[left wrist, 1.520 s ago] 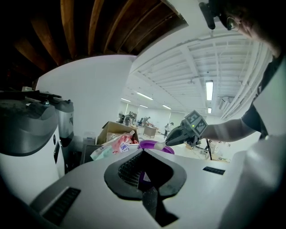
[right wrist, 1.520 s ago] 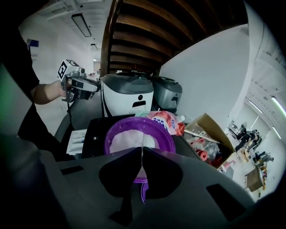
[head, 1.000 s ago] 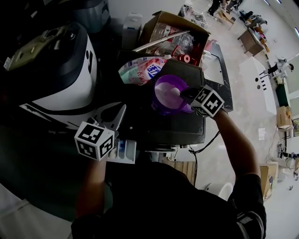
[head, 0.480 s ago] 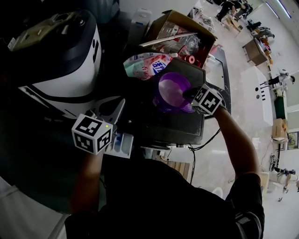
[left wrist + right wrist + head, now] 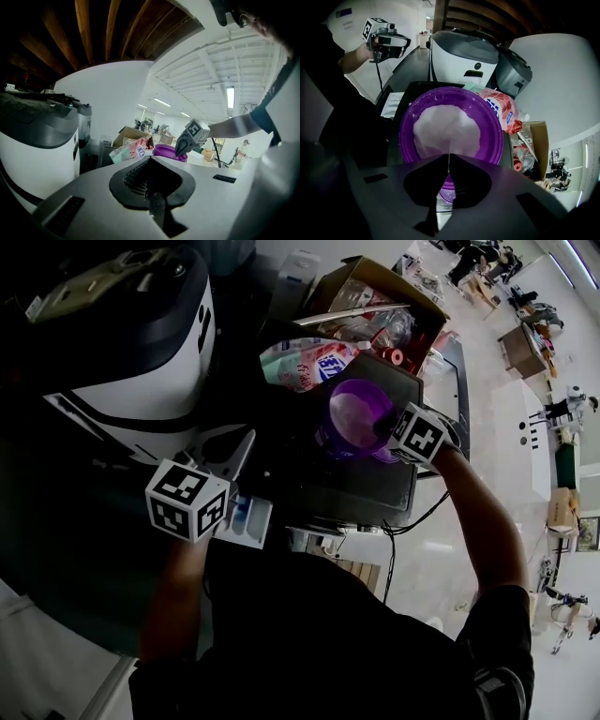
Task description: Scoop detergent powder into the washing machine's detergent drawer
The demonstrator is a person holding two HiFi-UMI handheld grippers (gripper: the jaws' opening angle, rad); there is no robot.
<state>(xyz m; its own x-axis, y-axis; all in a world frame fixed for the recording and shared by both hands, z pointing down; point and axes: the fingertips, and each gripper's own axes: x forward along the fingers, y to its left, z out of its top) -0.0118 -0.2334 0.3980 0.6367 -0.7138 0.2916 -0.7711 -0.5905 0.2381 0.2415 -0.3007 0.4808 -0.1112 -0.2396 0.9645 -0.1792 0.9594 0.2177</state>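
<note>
Powder (image 5: 445, 129): looks loose, light; keep scoop (image 5: 442, 216) level.
Right gripper (image 5: 449, 158): pinching thin scoop handle.
Left gripper (image 5: 157, 201): pressed together, empty.

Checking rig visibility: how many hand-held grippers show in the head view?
2. The left hand-held gripper is near the detergent drawer; the right hand-held gripper, pinching a white scoop, is at the purple bowl. None seems hidden.
</note>
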